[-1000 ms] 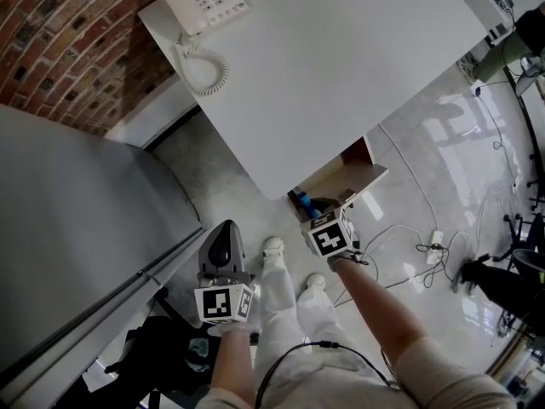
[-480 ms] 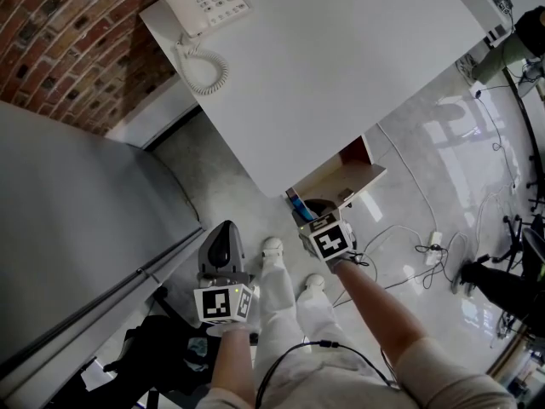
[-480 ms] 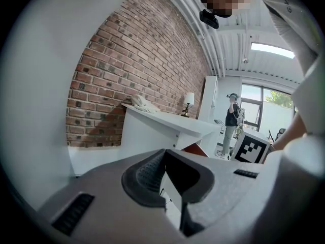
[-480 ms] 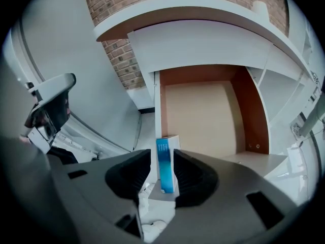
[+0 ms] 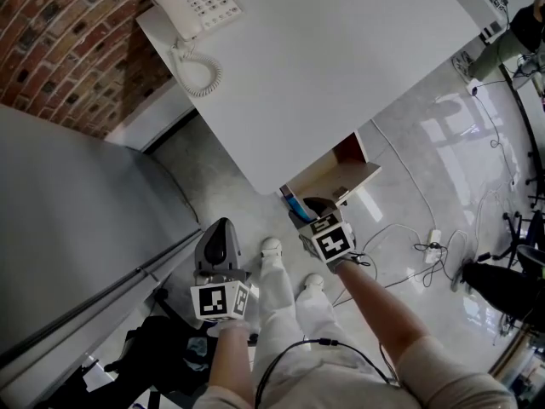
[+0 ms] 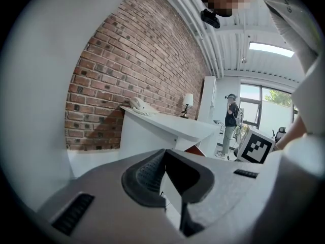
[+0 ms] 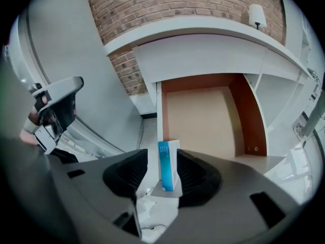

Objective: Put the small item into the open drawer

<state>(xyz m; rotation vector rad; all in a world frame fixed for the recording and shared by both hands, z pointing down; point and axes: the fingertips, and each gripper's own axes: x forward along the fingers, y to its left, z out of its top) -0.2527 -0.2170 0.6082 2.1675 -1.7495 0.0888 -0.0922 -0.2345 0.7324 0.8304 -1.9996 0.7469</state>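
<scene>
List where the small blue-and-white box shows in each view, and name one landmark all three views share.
Head view: the small blue-and-white box is just below centre, by the left edge of the open wooden drawer.
Left gripper view: not in it.
Right gripper view: low centre, upright between the opening jaws of the right gripper, with the drawer behind it.
Shared landmark: the red brick wall.

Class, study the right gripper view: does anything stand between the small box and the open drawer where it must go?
Nothing visible does. The box stands between the right gripper's jaws, which are opening, right at the near edge of the drawer. No other object shows between the box and the drawer's floor.
</scene>
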